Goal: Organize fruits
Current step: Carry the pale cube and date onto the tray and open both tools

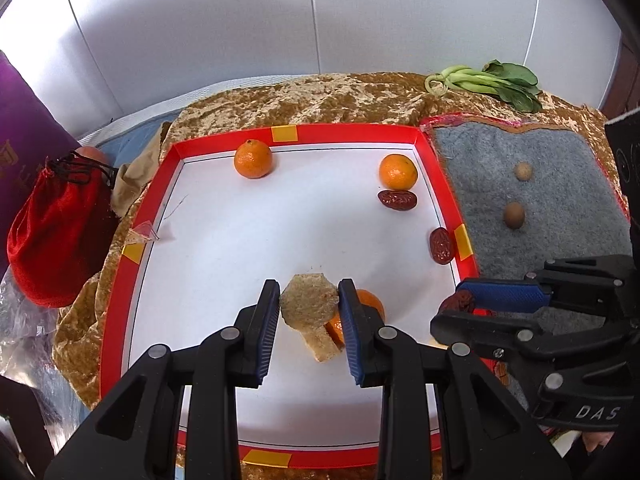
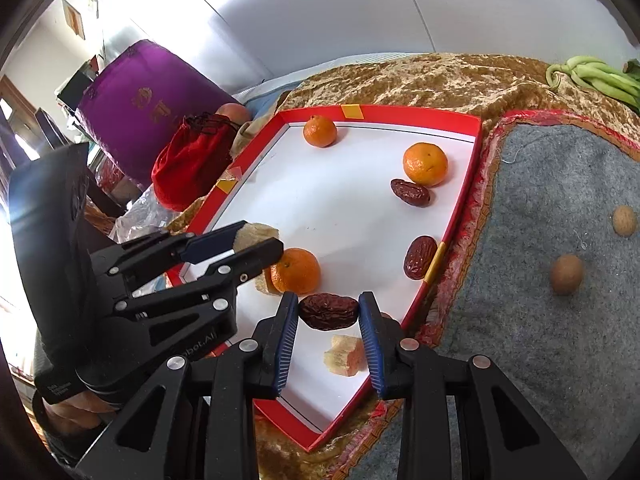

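A red-rimmed white tray (image 1: 156, 184) holds three tangerines (image 1: 253, 159), (image 1: 398, 172), (image 1: 370, 302) and two loose red dates (image 1: 397, 200), (image 1: 441, 245). My left gripper (image 1: 309, 306) is shut on a tan crumbly cake piece (image 1: 308, 304) above the tray's near part; another tan piece (image 1: 322, 344) lies below it. My right gripper (image 2: 329, 312) is shut on a dark red date (image 2: 329, 311) above the tray's near right corner; it also shows in the left wrist view (image 1: 460, 308). A pale cake piece (image 2: 345, 356) lies under it.
A grey felt mat (image 1: 560, 184) right of the tray carries two walnuts (image 1: 523, 171), (image 1: 514, 215). Green bok choy (image 1: 492, 82) lies at the back right. A red drawstring pouch (image 1: 60, 236) and a purple box (image 2: 136, 96) stand to the left. A gold cloth (image 1: 320, 96) covers the table.
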Demonstrator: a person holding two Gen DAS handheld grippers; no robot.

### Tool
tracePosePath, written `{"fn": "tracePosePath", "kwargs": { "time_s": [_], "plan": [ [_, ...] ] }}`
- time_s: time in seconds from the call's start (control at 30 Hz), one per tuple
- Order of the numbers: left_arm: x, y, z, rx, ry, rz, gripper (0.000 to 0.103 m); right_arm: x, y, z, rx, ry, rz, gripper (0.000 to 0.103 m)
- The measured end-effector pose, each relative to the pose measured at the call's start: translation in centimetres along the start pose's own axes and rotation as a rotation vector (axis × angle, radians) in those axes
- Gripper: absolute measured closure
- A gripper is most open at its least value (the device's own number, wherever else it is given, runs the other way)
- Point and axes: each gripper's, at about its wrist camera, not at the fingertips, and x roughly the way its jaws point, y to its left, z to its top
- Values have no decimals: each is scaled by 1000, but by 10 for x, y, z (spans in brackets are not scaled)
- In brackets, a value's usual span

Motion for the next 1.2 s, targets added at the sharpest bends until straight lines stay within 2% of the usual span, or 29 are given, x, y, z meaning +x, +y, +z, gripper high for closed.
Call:
{"fn": "tracePosePath", "kwargs": {
  "time_s": [0.33,0.57,0.83,1.2],
  "plan": [
    [2,0,1,-5,-4,15,75,2,15,-7,-67,-5,11,71],
    [0,-1,1,-19,-25,39,75,1,14,-7,-68,-12,1,71],
    [-12,0,1,-72,-96,122,75,-2,13,-7,-82,-56,-75,71],
    [-23,-1,1,-90,-153,203,75,-2,10,-5,-88,-78,-101,71]
  ]
}}
